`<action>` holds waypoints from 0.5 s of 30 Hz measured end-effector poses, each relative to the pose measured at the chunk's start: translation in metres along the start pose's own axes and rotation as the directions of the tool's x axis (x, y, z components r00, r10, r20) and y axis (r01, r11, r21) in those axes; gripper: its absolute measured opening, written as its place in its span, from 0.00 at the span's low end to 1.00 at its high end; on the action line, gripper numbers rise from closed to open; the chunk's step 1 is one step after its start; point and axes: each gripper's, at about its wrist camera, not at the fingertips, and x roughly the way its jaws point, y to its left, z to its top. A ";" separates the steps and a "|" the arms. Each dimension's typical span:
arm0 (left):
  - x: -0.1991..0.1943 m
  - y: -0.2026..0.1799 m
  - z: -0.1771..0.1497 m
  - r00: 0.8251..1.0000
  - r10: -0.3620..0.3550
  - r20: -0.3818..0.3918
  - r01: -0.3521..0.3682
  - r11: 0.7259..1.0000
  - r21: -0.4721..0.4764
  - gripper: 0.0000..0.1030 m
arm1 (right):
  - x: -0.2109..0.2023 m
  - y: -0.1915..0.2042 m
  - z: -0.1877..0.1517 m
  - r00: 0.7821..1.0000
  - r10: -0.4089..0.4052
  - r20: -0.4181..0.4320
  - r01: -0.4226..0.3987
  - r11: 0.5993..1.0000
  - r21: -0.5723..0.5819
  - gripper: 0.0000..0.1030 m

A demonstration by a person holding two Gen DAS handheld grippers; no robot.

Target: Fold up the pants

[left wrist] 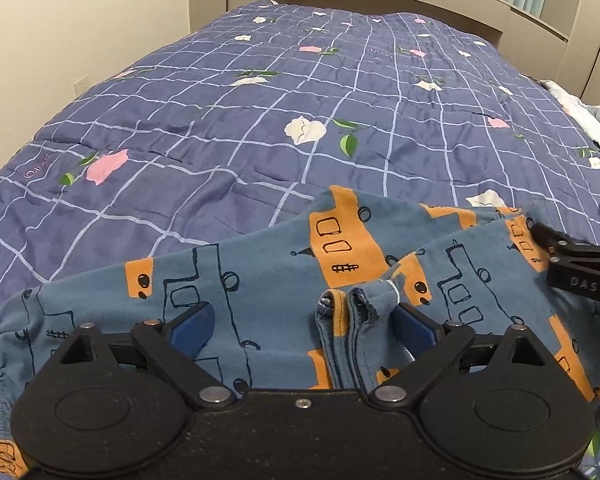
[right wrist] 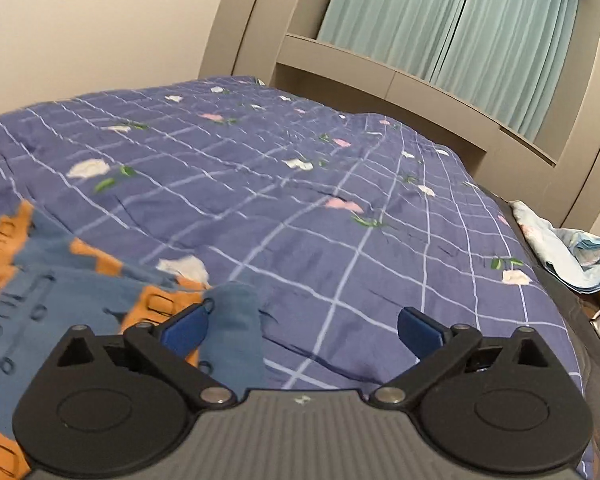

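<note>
The pants [left wrist: 268, 276] are blue-grey with orange patches and dark line drawings. They lie across the near end of the bed, folded lengthwise. My left gripper [left wrist: 304, 326] is open just over them, with a bunched seam edge [left wrist: 356, 312] between its blue fingers [left wrist: 192, 326]. My right gripper [right wrist: 304, 326] is open at the right end of the pants [right wrist: 60, 292], with a blue flap of cloth [right wrist: 234, 320] beside its left finger [right wrist: 186, 328]. It also shows in the left wrist view [left wrist: 540, 220] at the right edge, over the cloth.
The bed is covered by a purple-blue checked quilt [left wrist: 260, 112] with white and pink flowers. A beige headboard and cabinets [right wrist: 380, 92] stand behind it, with pale green curtains [right wrist: 460, 32]. A crumpled light blue cloth [right wrist: 572, 256] lies off the right side of the bed.
</note>
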 end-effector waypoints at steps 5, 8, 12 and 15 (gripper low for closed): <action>-0.002 0.000 0.000 1.000 -0.015 -0.005 0.015 1.000 0.001 0.98 | -0.018 -0.015 -0.014 0.994 -0.110 -0.002 0.110 0.993 0.043 1.00; -0.005 -0.002 -0.002 1.000 -0.011 -0.006 0.011 1.000 0.012 0.99 | -0.046 -0.023 -0.028 0.990 -0.138 0.000 0.138 0.987 0.084 1.00; -0.013 -0.007 -0.009 1.000 0.020 0.007 -0.020 0.998 0.055 0.99 | -0.079 -0.020 -0.048 0.994 -0.108 -0.017 0.109 0.986 0.123 1.00; -0.022 -0.010 -0.016 0.999 0.040 0.016 -0.042 0.994 0.106 0.99 | -0.088 -0.015 -0.064 0.991 -0.122 -0.053 0.128 0.985 0.117 1.00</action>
